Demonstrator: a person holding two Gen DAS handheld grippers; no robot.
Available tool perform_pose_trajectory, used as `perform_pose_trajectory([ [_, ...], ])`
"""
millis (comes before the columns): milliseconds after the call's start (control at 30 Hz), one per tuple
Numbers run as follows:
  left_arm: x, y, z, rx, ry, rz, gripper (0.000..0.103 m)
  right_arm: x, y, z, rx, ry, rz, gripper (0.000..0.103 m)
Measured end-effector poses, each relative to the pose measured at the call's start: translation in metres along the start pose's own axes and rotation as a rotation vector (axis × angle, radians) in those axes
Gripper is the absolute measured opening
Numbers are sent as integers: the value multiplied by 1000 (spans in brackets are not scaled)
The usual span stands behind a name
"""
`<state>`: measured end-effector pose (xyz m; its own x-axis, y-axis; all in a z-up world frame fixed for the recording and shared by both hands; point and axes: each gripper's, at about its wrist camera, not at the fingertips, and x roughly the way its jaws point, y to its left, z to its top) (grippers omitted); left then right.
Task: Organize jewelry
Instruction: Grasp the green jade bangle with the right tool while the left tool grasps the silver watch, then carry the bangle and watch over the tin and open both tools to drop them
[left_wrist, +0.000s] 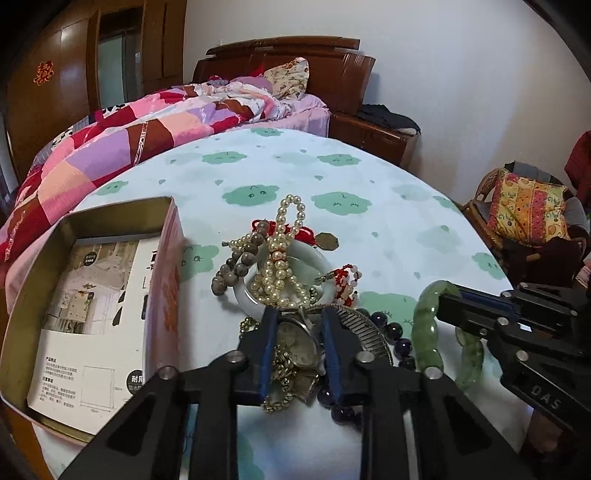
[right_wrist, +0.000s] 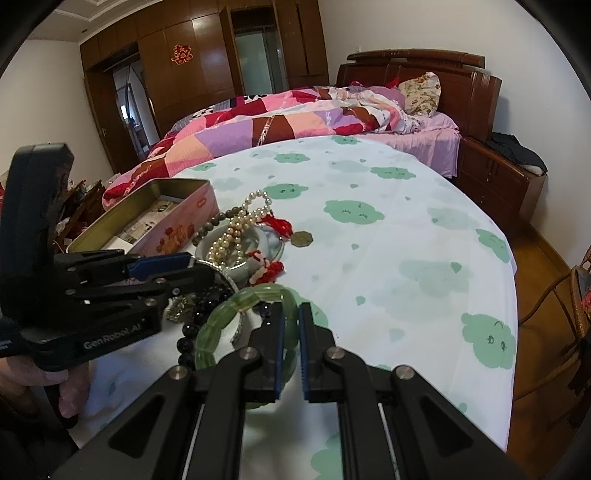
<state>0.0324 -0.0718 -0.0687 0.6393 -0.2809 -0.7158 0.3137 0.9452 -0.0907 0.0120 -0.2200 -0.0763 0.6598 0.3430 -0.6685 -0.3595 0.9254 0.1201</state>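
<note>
A heap of jewelry lies on the cloud-print table (left_wrist: 369, 177): a pearl necklace (left_wrist: 282, 258), a white jade bangle (left_wrist: 325, 266), brown beads (left_wrist: 236, 266), red-and-white beads (left_wrist: 345, 284), dark purple beads (left_wrist: 395, 332) and a wristwatch (left_wrist: 299, 345). My left gripper (left_wrist: 299, 317) stands with its jaws around the watch, narrowly apart. My right gripper (right_wrist: 291, 314) is shut on a green bead bracelet (right_wrist: 229, 314), also seen in the left wrist view (left_wrist: 428, 321). An open pink tin box (left_wrist: 85, 295) with a printed card inside stands left of the heap.
A bed with a patchwork quilt (left_wrist: 147, 140) lies beyond the table. A wicker chair with a yellow cushion (left_wrist: 528, 214) stands to the right. A wooden nightstand (right_wrist: 506, 181) is at the back. The table's far half holds only the cloth.
</note>
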Motion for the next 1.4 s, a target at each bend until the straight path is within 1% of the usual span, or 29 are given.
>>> perform_pose_trajectory([
  [33, -3, -1, 0, 3, -9, -7, 14, 0, 0, 0, 0, -2, 0, 9],
  [100, -6, -3, -1, 8, -13, -18, 11, 0, 0, 0, 1, -4, -1, 9],
  [233, -6, -8, -2, 32, -16, -20, 11, 0, 0, 0, 4, -3, -2, 9],
  [400, -14, -8, 0, 33, -45, -16, 9, -3, -2, 1, 8, -15, -4, 9],
  [500, -23, -8, 3, 27, -73, -21, 8, -5, -2, 3, 6, -25, -6, 9],
  [833, -55, -16, 14, 56, -177, -24, 7, -12, 0, 8, -2, -57, -7, 9],
  [1033, -70, -12, 20, 51, -217, -4, 7, -19, 4, 15, -13, -82, 5, 9],
  [1233, -76, 0, 20, 28, -232, 18, 7, -20, 13, 23, -27, -97, 35, 9],
  [1400, -80, 15, 20, 2, -240, 47, 7, -18, 23, 36, -35, -108, 72, 9],
])
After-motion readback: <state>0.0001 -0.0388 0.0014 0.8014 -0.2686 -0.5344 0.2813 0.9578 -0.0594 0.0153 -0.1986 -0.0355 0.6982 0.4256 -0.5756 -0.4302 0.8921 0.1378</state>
